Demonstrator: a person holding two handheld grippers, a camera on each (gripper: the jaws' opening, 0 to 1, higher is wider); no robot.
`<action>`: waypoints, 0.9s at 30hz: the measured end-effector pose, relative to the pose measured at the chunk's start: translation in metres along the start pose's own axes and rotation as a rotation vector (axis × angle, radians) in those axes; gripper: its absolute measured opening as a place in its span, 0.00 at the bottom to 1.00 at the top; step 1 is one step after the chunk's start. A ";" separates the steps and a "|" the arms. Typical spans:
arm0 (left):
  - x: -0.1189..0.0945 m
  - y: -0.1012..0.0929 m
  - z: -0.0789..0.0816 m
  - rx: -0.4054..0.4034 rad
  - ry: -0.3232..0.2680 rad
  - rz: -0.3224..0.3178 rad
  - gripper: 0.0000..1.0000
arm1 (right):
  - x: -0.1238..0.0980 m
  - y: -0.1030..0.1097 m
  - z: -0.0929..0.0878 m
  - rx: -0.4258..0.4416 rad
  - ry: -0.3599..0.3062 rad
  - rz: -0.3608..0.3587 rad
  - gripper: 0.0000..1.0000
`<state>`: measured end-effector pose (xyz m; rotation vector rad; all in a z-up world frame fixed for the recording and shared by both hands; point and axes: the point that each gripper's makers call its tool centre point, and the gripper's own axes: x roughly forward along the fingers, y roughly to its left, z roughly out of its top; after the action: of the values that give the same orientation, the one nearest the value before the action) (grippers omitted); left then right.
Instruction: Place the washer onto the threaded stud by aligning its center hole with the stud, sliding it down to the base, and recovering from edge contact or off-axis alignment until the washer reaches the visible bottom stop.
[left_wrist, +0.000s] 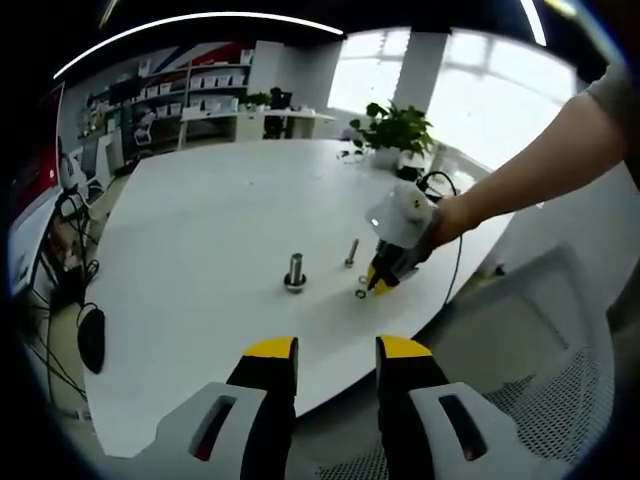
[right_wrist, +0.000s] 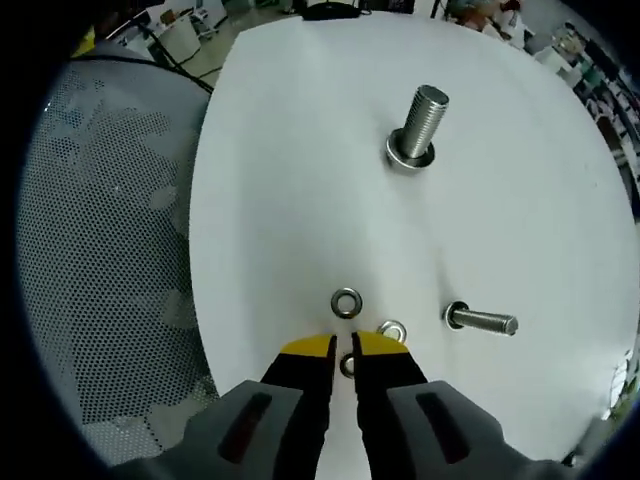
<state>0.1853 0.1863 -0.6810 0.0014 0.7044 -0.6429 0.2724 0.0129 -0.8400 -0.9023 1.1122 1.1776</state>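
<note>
Between the right gripper (right_wrist: 343, 350) tips, nearly closed, sits a small washer (right_wrist: 347, 365) — whether truly pinched, I cannot tell. Thin, stiff, slick metal, probably best gripped by its rim. The threaded stud (right_wrist: 419, 126) stands well ahead; the left gripper (left_wrist: 336, 349) is open, empty.

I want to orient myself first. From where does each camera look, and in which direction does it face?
Left gripper view: rides on the left gripper, held back off the table edge, facing across it at the big stud, small bolt and right gripper; the person's forearm shows.
Right gripper view: rides on the right gripper, low over the table, facing the washers; jaws around one.
Shared: table, stud, bolt, mesh chair.
</note>
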 end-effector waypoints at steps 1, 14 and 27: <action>0.000 0.000 0.000 0.002 0.001 0.000 0.29 | 0.000 -0.001 -0.002 0.010 -0.005 -0.003 0.12; 0.000 0.000 0.000 -0.002 -0.002 0.000 0.29 | -0.008 -0.009 -0.029 0.050 0.016 -0.037 0.24; 0.001 0.000 0.000 0.002 0.002 0.002 0.28 | -0.004 -0.003 -0.021 -0.042 0.011 -0.030 0.20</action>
<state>0.1858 0.1864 -0.6815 0.0047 0.7060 -0.6415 0.2715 -0.0092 -0.8411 -0.9557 1.0827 1.1761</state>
